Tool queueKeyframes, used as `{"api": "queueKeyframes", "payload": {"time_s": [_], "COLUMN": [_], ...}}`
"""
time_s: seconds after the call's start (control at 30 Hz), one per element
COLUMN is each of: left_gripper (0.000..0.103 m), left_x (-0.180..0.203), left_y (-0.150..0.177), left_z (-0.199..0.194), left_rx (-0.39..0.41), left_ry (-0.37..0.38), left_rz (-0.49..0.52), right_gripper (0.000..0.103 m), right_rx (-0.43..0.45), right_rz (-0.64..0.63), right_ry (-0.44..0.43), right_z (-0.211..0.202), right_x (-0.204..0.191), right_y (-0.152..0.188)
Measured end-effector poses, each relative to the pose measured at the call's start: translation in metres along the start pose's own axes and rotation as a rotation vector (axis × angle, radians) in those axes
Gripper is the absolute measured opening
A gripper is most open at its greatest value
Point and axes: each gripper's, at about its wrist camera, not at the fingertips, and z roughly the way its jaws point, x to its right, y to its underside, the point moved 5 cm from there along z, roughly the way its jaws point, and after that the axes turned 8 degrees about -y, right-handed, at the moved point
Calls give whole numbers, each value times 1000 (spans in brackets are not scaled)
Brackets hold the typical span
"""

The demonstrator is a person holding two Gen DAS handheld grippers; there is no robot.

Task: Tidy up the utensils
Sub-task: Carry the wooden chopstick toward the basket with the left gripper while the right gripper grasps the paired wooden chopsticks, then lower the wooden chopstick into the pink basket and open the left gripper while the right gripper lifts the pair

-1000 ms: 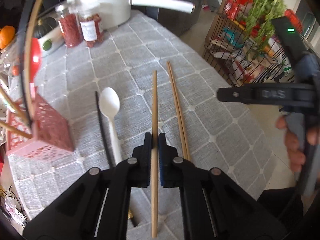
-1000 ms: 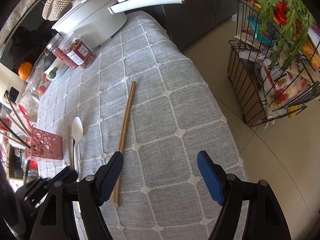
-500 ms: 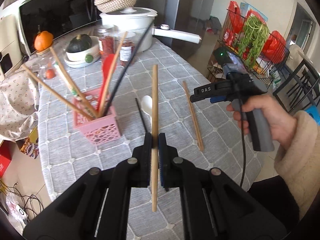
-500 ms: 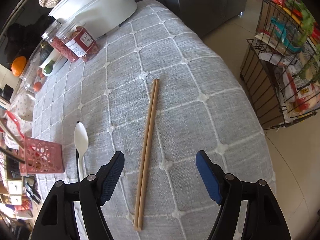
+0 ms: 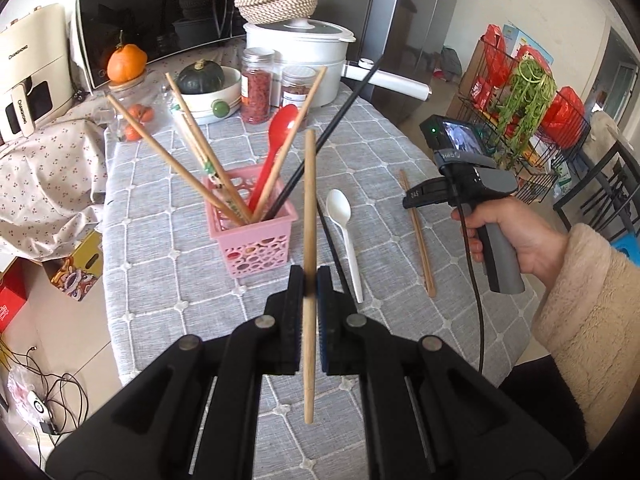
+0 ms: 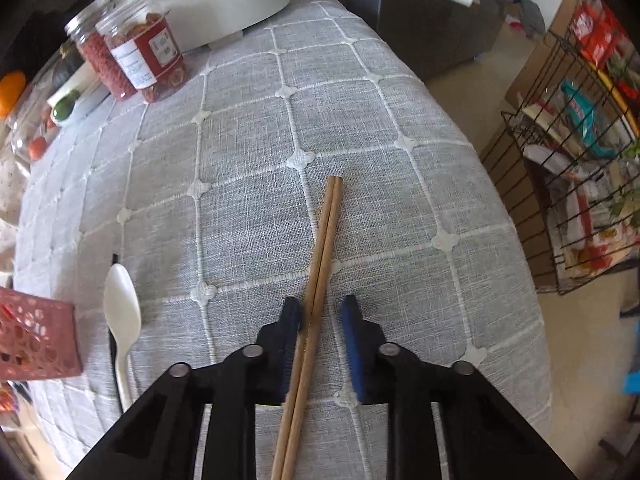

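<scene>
The left gripper (image 5: pixel 309 284) is closed on one wooden chopstick (image 5: pixel 309 216); the right gripper (image 6: pixel 320 312) is closing around two chopsticks (image 6: pixel 326 232) lying on the tablecloth (image 6: pixel 248 184), pads not pressing yet

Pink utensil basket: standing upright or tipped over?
Upright. The pink basket stands on its base on the gray tablecloth, open top up, with chopsticks and a red spoon leaning out of it.

My left claw (image 5: pixel 309 280) has black arms with round silver screws and blue pads. My right claw (image 6: pixel 320 312) looks the same; from the left camera I see its grey handle, black cable, green light, and my fluffy cream sleeve (image 5: pixel 580 320).
</scene>
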Motion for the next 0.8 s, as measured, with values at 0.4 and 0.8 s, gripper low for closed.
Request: {"api": "queueKeyframes", "payload": {"time_s": [0.4,0.8], "left_gripper": [7,7], "left_x": [-42,-78], "left_y": [-24,-61], "left_z": [-30,-61], "left_rx": [160,581], "left_ry": [-39,-117], "left_rz": [-138,-440], "right_gripper": [9,9], "right_rx": [128,299], "right_rz": [29,-44], "right_ry": [-169,-301], "right_z": [-64,-138], "right_x": [-3,-32], "right_y": [3,17]}}
